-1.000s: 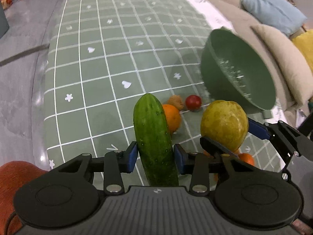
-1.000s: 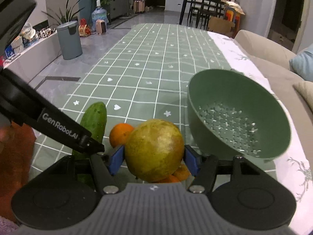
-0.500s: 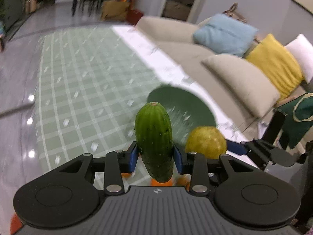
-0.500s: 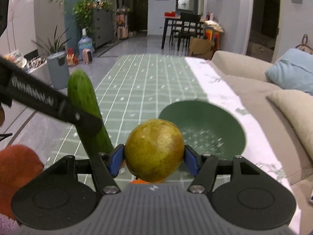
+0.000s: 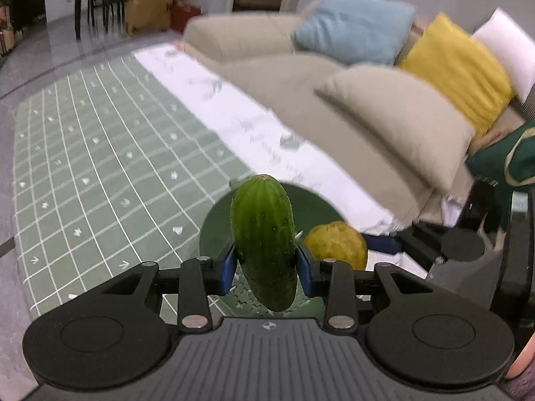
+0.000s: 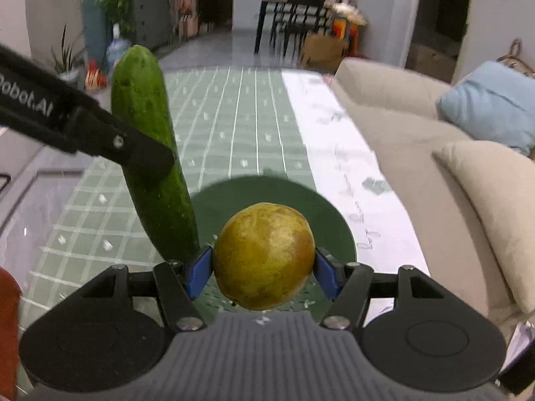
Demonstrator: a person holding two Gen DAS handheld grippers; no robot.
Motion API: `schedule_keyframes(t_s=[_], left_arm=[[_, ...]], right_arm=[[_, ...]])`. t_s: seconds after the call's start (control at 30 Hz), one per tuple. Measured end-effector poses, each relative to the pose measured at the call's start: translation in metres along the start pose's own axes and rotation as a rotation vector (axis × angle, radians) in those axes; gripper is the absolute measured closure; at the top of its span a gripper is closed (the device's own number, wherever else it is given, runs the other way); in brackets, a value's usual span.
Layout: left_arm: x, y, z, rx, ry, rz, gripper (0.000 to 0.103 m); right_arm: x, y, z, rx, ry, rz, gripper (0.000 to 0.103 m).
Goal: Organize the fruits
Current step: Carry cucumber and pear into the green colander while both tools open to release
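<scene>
My left gripper (image 5: 264, 267) is shut on a dark green cucumber (image 5: 264, 234) and holds it upright in the air. My right gripper (image 6: 262, 272) is shut on a yellow-green pear (image 6: 264, 255). Both hang above the green colander bowl (image 6: 331, 214), which sits on the green checked tablecloth (image 6: 234, 127). In the left wrist view the pear (image 5: 336, 245) and the right gripper show to the right of the cucumber, over the bowl (image 5: 214, 230). In the right wrist view the cucumber (image 6: 150, 153) stands to the left of the pear.
A beige sofa (image 5: 384, 123) with blue (image 5: 354, 23) and yellow (image 5: 458, 70) cushions runs along the table's right side. A white cloth strip (image 6: 334, 153) edges the table. Chairs and a dining table (image 6: 297, 10) stand far back.
Both grippers have risen and tipped up with their fruit and moved over the bowl. The oranges and tomato on the table have dropped out of view.
</scene>
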State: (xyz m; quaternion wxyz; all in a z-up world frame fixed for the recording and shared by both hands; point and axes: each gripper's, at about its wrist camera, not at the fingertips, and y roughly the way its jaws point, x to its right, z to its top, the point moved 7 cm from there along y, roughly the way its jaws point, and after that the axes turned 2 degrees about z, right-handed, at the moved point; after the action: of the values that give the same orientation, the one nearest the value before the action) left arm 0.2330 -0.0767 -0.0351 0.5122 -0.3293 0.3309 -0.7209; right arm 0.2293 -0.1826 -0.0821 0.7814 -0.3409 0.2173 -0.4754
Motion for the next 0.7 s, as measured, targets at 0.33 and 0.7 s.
schedule_keyframes(t_s=[0.33,0.7], left_arm=[[-0.012,0.069,-0.006,-0.174,0.045,-0.020,0.061],[-0.023,0.102,-0.001,-0.198,0.034,-0.019,0.060]], right_arm=[[0.011,0.074,-0.011,-0.167,-0.130,0.032,0.041],[0.007,0.099,-0.013,-0.210,-0.187,0.043,0.041]])
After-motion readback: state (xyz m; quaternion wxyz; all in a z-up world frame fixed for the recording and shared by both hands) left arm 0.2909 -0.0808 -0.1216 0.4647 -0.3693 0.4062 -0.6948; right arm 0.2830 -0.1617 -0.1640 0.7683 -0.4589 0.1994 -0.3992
